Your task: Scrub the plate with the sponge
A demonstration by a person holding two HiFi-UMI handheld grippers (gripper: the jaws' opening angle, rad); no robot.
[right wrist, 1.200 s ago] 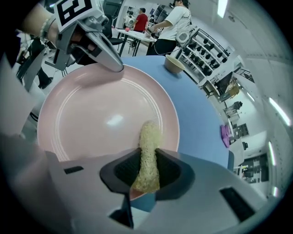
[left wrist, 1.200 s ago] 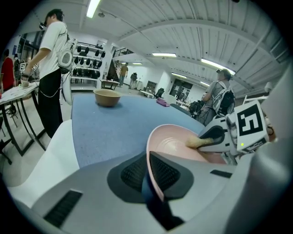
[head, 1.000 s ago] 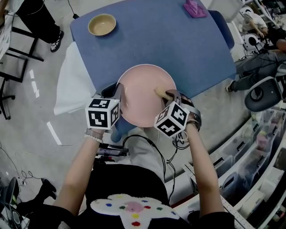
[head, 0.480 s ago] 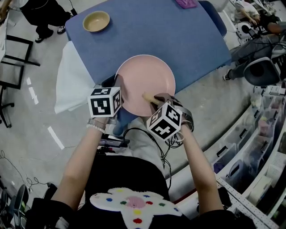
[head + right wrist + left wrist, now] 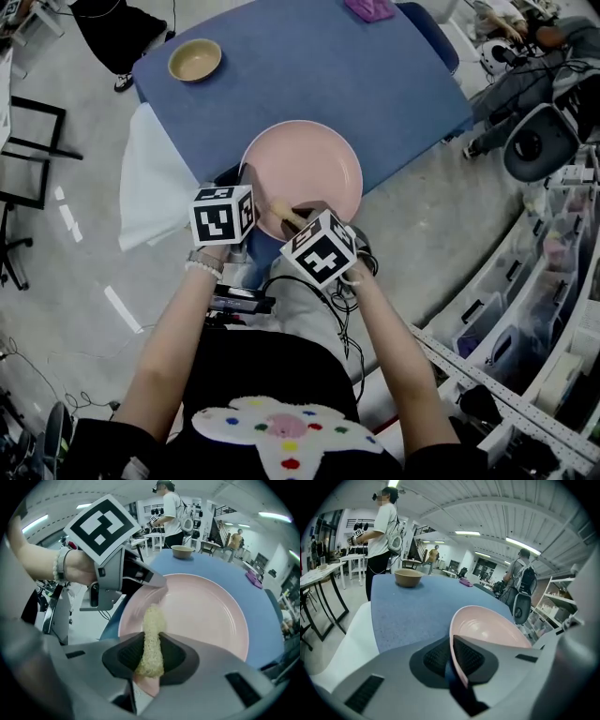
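The pink plate (image 5: 305, 169) hangs over the near edge of the blue table (image 5: 309, 66), tilted. My left gripper (image 5: 249, 186) is shut on the plate's left rim; in the left gripper view the rim (image 5: 457, 639) runs between its pads with the left gripper (image 5: 451, 658) clamped on it. My right gripper (image 5: 292, 218) is shut on a yellowish sponge (image 5: 281, 212), whose tip lies on the near left part of the plate. In the right gripper view the sponge (image 5: 153, 637) stands up between the pads of the right gripper (image 5: 151, 657) over the plate (image 5: 206, 616), close to the left gripper (image 5: 157, 585).
A tan bowl (image 5: 195, 60) stands at the table's far left corner and a purple cloth (image 5: 369, 8) lies at its far edge. A white sheet (image 5: 150, 187) hangs left of the table. An office chair (image 5: 532, 142) and shelving stand to the right. People stand behind the table.
My right gripper has carried the sponge leftward across the near part of the plate, toward the left gripper, and has rolled. The left gripper still holds the rim in the same place.
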